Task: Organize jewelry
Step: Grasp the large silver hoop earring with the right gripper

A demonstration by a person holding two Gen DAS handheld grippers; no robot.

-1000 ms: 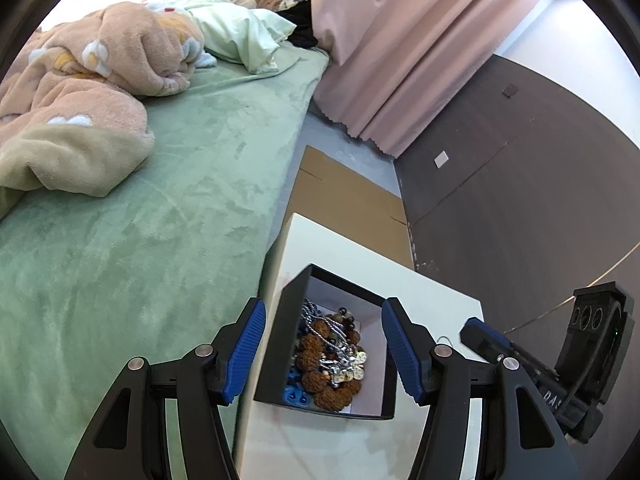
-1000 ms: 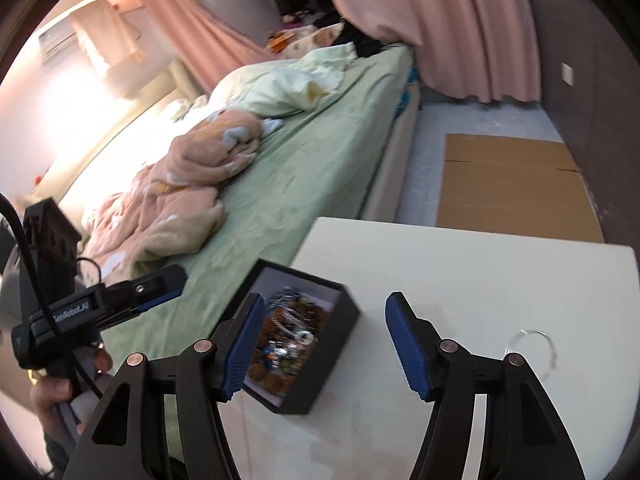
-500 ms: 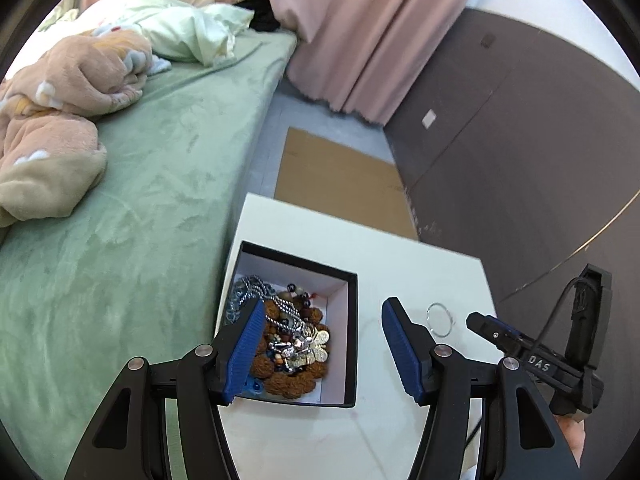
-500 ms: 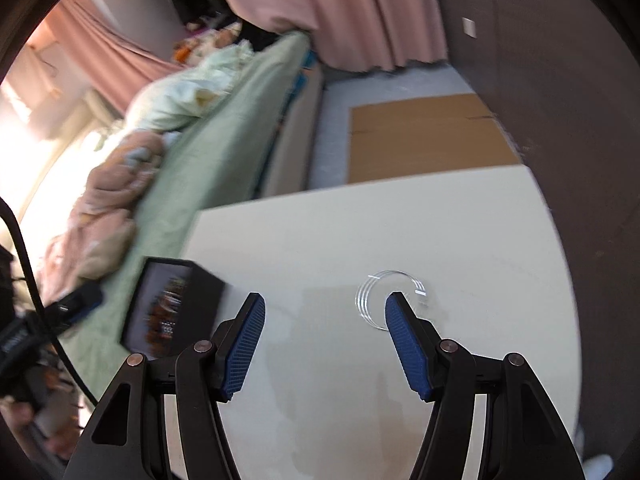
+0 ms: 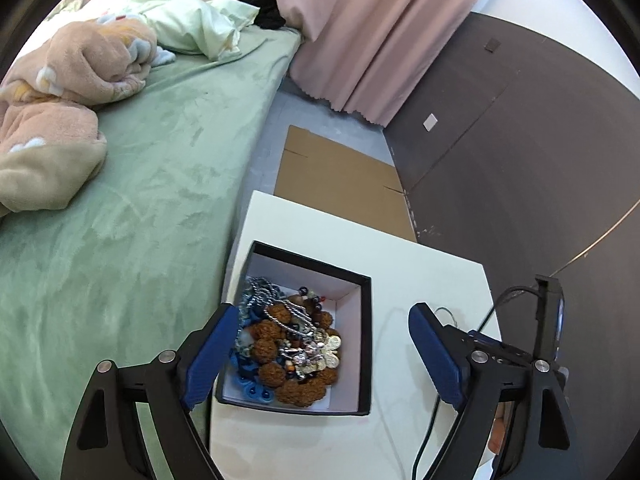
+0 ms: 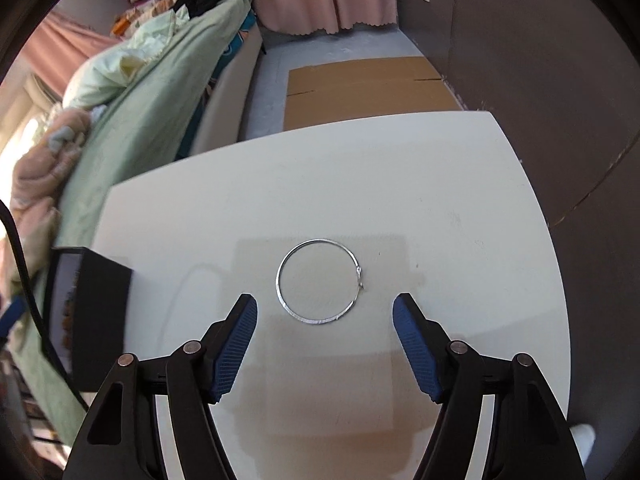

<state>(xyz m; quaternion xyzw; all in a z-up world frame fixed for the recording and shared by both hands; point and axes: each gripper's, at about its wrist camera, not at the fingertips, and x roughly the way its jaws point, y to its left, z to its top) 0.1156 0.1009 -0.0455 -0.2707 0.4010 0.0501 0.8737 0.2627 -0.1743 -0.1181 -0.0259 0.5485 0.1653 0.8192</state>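
Note:
A black box [image 5: 362, 344] with a white inside stands at the left edge of the white table [image 5: 420, 280], full of beads, chains and gold coin pieces [image 5: 296, 340]. My left gripper [image 5: 324, 356] hangs over it with its jaws opening; the pads stand apart from the box walls. A thin silver bangle [image 6: 312, 321] lies flat on the table [image 6: 360, 184], just beyond the fingertips of my right gripper [image 6: 325, 348]. Its jaws are opening with nothing between them. The box [image 6: 102, 320] shows at the left in the right wrist view.
A bed with a green sheet [image 5: 120, 200] and a pink blanket [image 5: 60, 92] runs along the table's left side. Flat cardboard [image 5: 340, 184] lies on the floor beyond the table, with a pink curtain [image 5: 360, 40] and a dark wall panel [image 5: 520, 160] behind. A black cable [image 6: 20, 264] hangs at left.
My right gripper swung away from the box and down toward the bangle, which now lies just ahead of its fingertips. Both grippers' jaws have widened. The left gripper shifted slightly over the box.

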